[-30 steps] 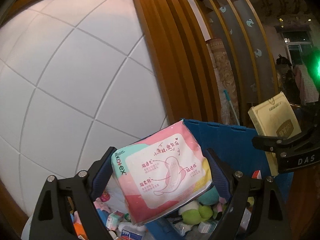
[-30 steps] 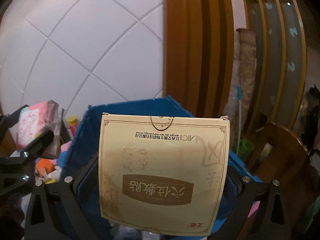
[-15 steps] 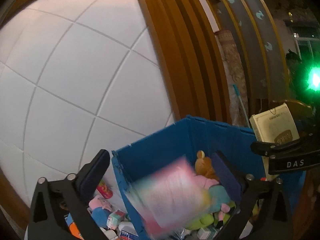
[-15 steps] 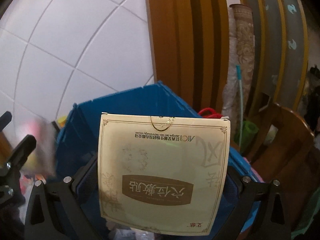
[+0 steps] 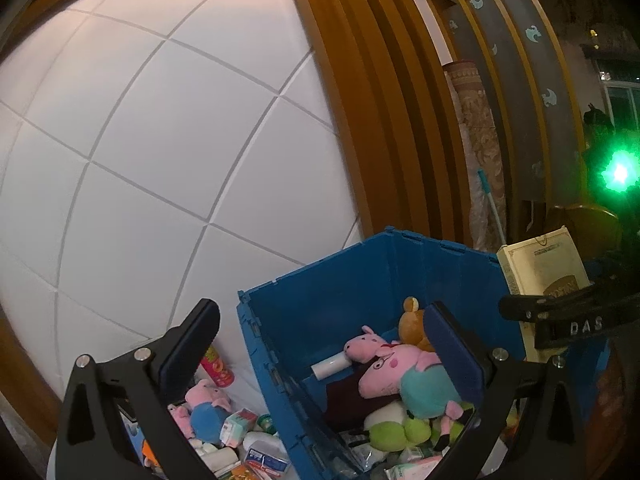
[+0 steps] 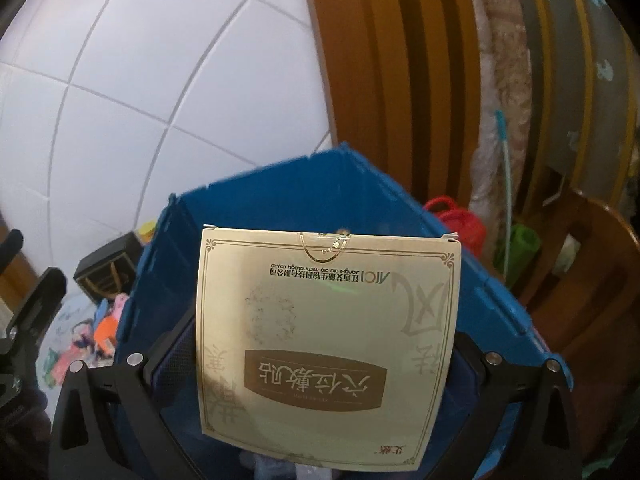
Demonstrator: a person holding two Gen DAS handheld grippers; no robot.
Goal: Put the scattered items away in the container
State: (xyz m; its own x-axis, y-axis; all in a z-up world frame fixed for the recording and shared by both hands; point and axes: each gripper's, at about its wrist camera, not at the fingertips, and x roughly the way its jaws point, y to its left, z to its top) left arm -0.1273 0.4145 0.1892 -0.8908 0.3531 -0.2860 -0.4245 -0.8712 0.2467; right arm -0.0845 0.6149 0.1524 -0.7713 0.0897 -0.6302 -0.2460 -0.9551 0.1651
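The left gripper (image 5: 320, 344) hangs above the near edge of the blue container (image 5: 320, 292) with its two fingers spread wide and nothing between them. One finger is outside the container wall, over the scattered items, and the other finger is over the inside. In the container lie several soft toys: a large pink pig toy with a teal body (image 5: 412, 380), a smaller pink pig toy (image 5: 366, 344) behind it, a brown bear toy (image 5: 412, 324) near the far wall, and a green and white plush (image 5: 396, 428) lower down. A white roll (image 5: 330, 368) lies beside the smaller pig. Outside the container, on the white surface to its left, there are more items: a small pig toy with a blue body (image 5: 206, 408), a red tube (image 5: 216, 368) standing close to the wall, and some small boxes and packets (image 5: 256, 448). The right gripper (image 6: 320, 364) holds a flat cream-coloured box (image 6: 328, 340) with gold print, its fingers pressed against the two sides of the box. The box is over the open container, and its printing is upside down in the right wrist view. In the left wrist view the same box shows at the right, above the container rim. Behind the container are a white tiled wall (image 5: 160, 140) and brown wooden slats (image 5: 380, 100).
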